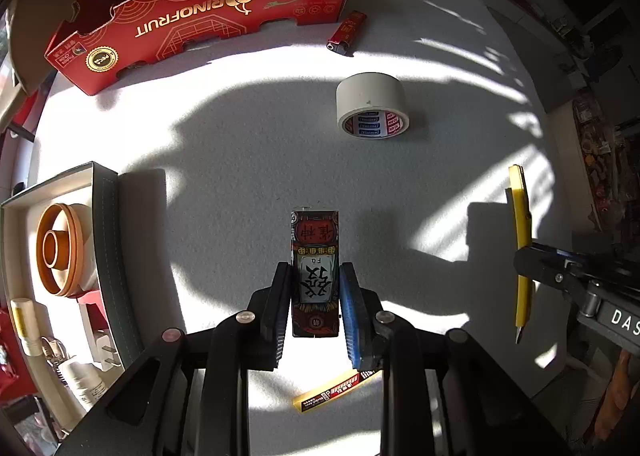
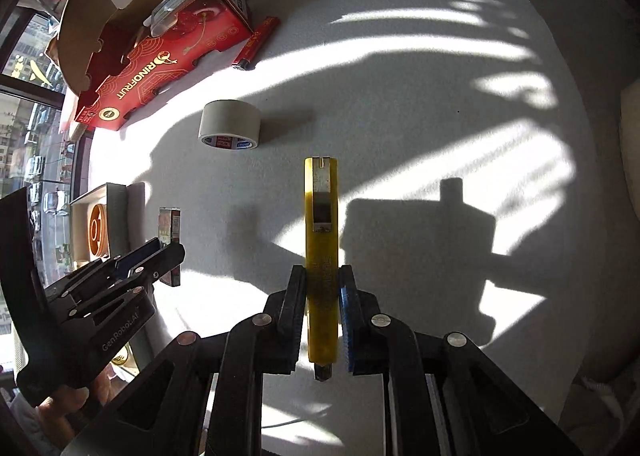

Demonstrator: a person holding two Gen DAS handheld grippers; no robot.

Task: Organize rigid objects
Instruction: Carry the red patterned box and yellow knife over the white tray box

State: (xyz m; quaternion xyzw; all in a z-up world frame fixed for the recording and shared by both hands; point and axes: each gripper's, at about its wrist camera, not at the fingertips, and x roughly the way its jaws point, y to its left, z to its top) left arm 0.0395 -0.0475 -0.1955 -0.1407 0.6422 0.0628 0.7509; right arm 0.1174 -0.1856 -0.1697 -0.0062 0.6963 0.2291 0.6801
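On the white table (image 1: pixel 248 159), sunlit with hard shadows:
red box: large red printed cardboard box (image 1: pixel 192 19), far left; clear plastic item inside, rest of contents hard to read.
tray: open grey-and-white rectangular tray (image 1: pixel 108 240) at left edge; already holds an orange ring-shaped piece (image 1: pixel 60 248), a white plug, small white cylinders. Judged as the sorting target, partly filled.
tape: white roll of tape (image 1: pixel 370 105), on its side mid-table, untouched, well apart from both claws.
left claw: left claw (image 1: pixel 316 304) clamped on an upright dark printed rectangular pack (image 1: pixel 315 268), held off the table, just right of the tray.
right claw: right claw (image 2: pixel 322 316) clamped on a long yellow utility knife (image 2: pixel 321 223), blade end pointing back toward the camera, held above mid-table, right of the pack.
lighter: red lighter (image 1: pixel 347 33) lying beside the red box's near corner, not yet picked.
yellow strip: small flat yellow printed packet (image 1: pixel 336 390) on the table under the left claw, still loose.
progress: roughly midway by my read. Two items in hand, not placed; tape, lighter, packet left.
next: pack likely goes into the tray; knife destination unclear.
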